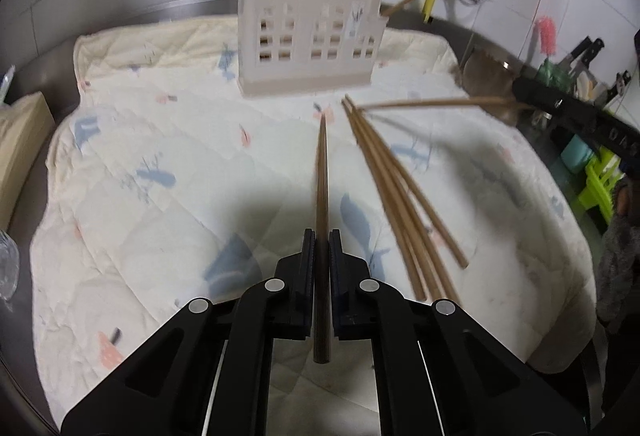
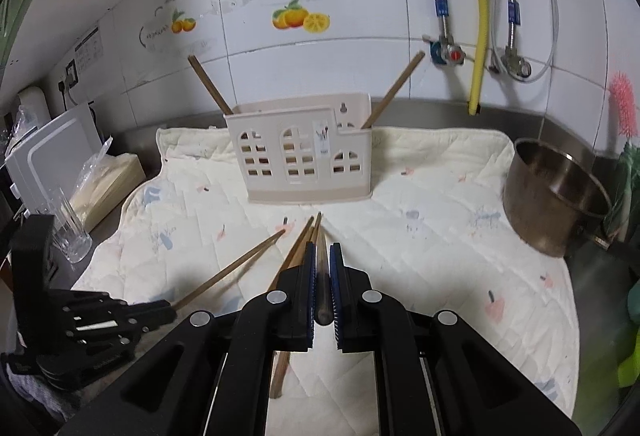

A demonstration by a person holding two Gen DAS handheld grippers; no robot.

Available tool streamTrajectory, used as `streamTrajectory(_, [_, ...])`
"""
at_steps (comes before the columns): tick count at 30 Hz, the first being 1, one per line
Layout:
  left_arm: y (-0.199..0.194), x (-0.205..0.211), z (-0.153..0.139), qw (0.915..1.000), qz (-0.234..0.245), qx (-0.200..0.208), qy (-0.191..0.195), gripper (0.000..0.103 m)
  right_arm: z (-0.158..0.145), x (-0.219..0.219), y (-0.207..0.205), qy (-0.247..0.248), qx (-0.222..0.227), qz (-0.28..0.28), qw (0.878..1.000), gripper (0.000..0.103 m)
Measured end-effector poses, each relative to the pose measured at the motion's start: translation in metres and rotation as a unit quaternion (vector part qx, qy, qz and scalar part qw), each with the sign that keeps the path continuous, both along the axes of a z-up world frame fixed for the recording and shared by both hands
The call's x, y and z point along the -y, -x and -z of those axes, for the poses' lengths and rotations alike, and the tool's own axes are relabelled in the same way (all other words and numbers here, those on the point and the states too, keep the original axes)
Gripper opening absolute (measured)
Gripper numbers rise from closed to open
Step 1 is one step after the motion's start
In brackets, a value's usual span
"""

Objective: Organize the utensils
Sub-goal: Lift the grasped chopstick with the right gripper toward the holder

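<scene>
Chopsticks (image 1: 404, 196) loose on quilted mat (image 1: 160, 196) — metal pot (image 2: 556, 196) right of holder (image 2: 300, 156).

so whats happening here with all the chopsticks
A person is sorting chopsticks into the beige holder on a quilted mat. The left hand-held gripper is shut on one chopstick, and the right hand-held gripper is shut on another. Chopsticks already lean out of the holder at its left end and its right end. A loose bunch lies on the mat, not yet put away.
</scene>
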State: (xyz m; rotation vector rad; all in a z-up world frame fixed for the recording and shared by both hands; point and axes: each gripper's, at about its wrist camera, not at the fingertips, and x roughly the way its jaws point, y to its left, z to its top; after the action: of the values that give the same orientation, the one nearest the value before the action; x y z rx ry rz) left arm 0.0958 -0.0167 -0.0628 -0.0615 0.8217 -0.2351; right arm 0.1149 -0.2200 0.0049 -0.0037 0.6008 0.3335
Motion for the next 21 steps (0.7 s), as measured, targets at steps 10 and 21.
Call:
streamTrajectory(10, [-0.006, -0.010, -0.053, 0.9982, 0.019, 0.055, 0.017, 0.005, -0.022, -0.004, -0.012, 0.009, 0.007, -0.014, 1.000, 0.007])
streamTrajectory(21, [-0.043, -0.013, -0.096, 0.9968, 0.036, 0.065, 0.030, 0.005, -0.067, -0.006, -0.051, 0.012, 0.005, -0.042, 0.999, 0.006])
